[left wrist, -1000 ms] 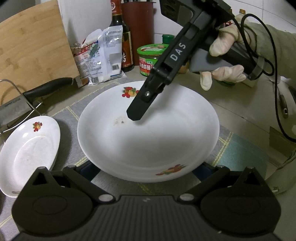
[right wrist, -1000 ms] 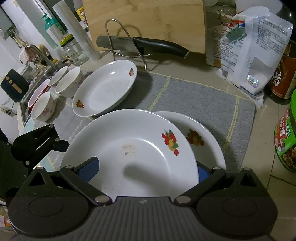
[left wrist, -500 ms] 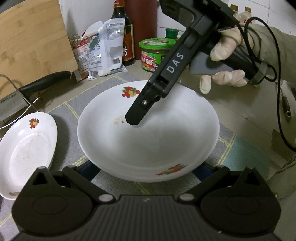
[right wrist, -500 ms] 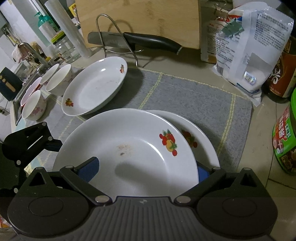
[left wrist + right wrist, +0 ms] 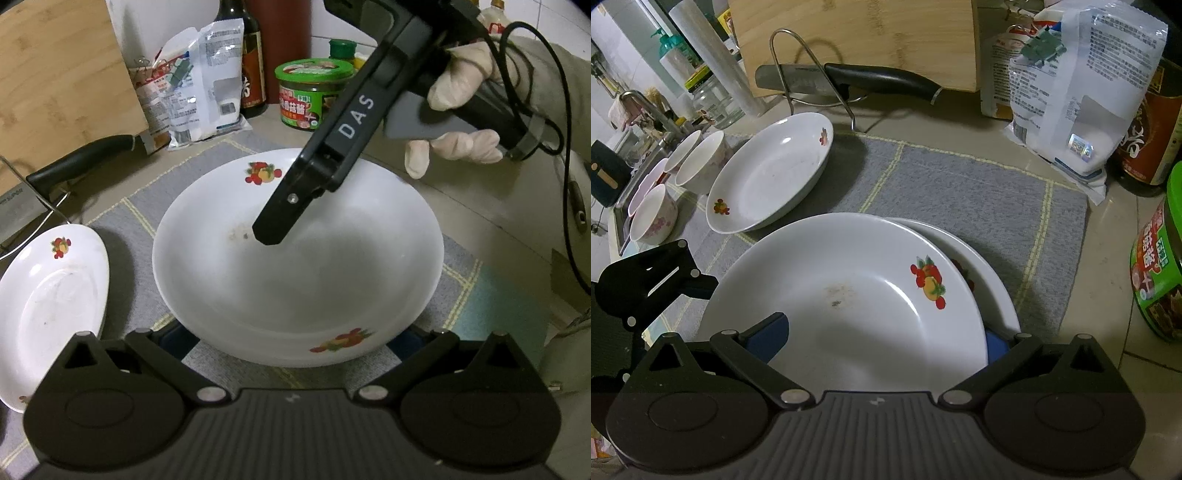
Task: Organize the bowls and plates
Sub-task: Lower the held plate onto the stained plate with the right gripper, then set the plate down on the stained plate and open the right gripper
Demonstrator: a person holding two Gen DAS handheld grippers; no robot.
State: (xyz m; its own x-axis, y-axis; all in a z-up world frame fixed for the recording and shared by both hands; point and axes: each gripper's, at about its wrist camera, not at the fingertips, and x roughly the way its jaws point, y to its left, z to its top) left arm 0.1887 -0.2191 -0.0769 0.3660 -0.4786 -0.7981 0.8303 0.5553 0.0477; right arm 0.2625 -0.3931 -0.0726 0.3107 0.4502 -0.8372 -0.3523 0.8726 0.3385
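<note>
**Step in hand.** You are stacking plates. The top plate [image 5: 849,295] lies on the lower plate [image 5: 997,291] on the grey mat [image 5: 960,192], shifted toward 9 o'clock, so the lower rim shows as a crescent at 3 o'clock. I judge that the pair is not yet nested true.

**Claws.**
- The right claw [image 5: 882,332] stands apart and clamps nothing. One blue pad reaches over the top plate's bowl and the other sits past its rim at 4 o'clock.
- The left claw [image 5: 288,338] also stands apart. Its pads are tucked under the near rim of the stack at 6 o'clock.

**Next move.** Nudge or lift the top plate toward 3 o'clock until the two rims agree, with the left claw steadying the near edge. Then fetch the third plate [image 5: 768,177], which lies apart at 10 o'clock on the mat. The small bowls [image 5: 698,162] at 9 o'clock, near the sink edge, are not yet gathered. Glazed rims are likely to slip, so close the claw squarely.

**Not established.**
- The plates cover both left pads, so contact with the underside cannot be confirmed.
- In the left wrist view the right claw shows in profile as one finger, and the other is hidden.
- Most of the lower plate is covered.
- Whether the top plate rests flat or tilted is uncertain.
</note>
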